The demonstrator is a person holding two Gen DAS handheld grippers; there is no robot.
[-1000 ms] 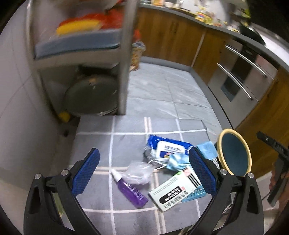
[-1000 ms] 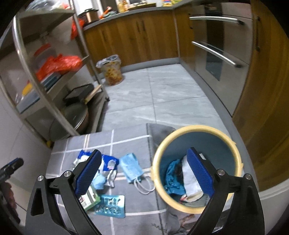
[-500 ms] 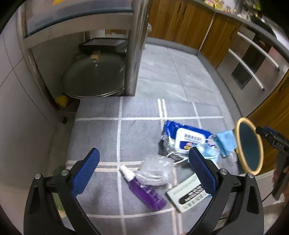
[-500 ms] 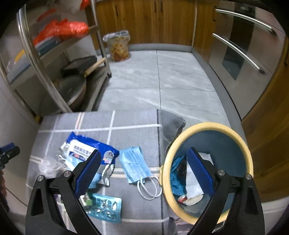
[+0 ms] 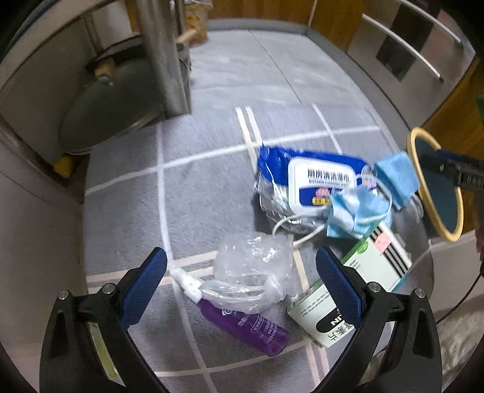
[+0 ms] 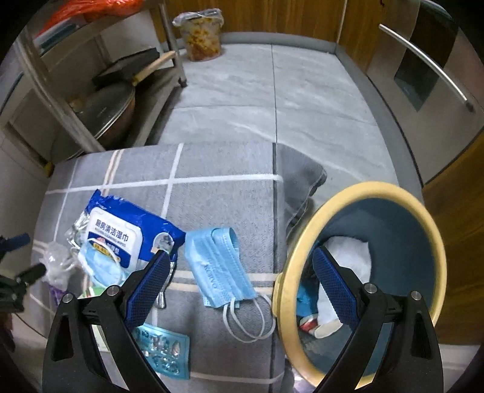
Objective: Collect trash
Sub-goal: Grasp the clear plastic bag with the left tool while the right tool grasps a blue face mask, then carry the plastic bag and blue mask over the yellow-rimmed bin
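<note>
Trash lies on a grey checked mat (image 5: 127,196). My left gripper (image 5: 242,284) is open just above a crumpled clear plastic bag (image 5: 254,272) that lies over a purple spray bottle (image 5: 245,326). A white-green box (image 5: 357,290), a blue wet-wipes pack (image 5: 305,178) and a crumpled blue mask (image 5: 354,214) lie to the right. My right gripper (image 6: 242,287) is open above a flat blue face mask (image 6: 217,266), beside the blue bin with a yellow rim (image 6: 302,241), which holds some trash. A blister pack (image 6: 163,347) lies near the right gripper's left finger.
A steel rack with a wok and lid (image 6: 99,112) stands at the back left. A small lined waste bin (image 6: 201,33) stands by wooden cabinets (image 6: 272,15). An oven front (image 6: 423,75) is to the right. A grey tiled floor (image 6: 272,90) lies beyond the mat.
Both grippers have moved down and closer to the mat. The left one now hovers over the plastic bag and the right one over the blue mask. Both stay open.
</note>
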